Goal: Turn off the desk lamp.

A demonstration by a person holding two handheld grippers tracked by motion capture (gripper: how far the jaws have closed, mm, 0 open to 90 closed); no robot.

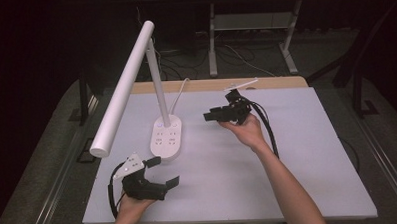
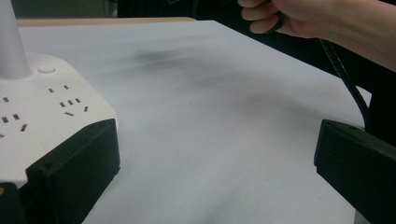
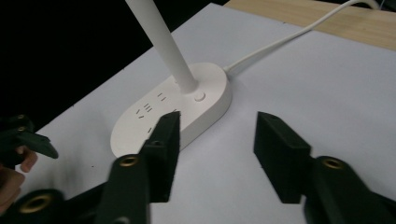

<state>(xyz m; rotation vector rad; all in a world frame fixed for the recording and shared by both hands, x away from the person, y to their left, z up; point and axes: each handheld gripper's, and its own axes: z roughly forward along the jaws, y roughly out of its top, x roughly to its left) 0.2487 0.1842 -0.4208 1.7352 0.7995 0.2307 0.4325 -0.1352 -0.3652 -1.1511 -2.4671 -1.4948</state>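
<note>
Nearest the high camera, at the desk's (image 1: 289, 189) near-left corner, the left gripper (image 1: 164, 172) is held low over the white top. Its jaws are spread wide with nothing between them; in the left gripper view one jaw is seen touching or just beside the near end of the lamp base (image 2: 42, 107), though contact cannot be told for certain.

White and oval, the lamp base (image 1: 166, 138) is set on the left half of the desk, between its near and far edges. Groups of socket slots are seen on its top, and a small round button (image 3: 200, 96) lies beside the foot of the stem (image 3: 163, 44). No brand, label or writing can be read on it. A long white lamp head (image 1: 123, 84) is carried out past the left edge, and a white cord (image 3: 285, 39) is led off toward the far edge.

Near the desk's middle, the right gripper (image 1: 212, 115) is held raised, pointed at the base and well apart from it. Its jaws are parted and empty.
</note>
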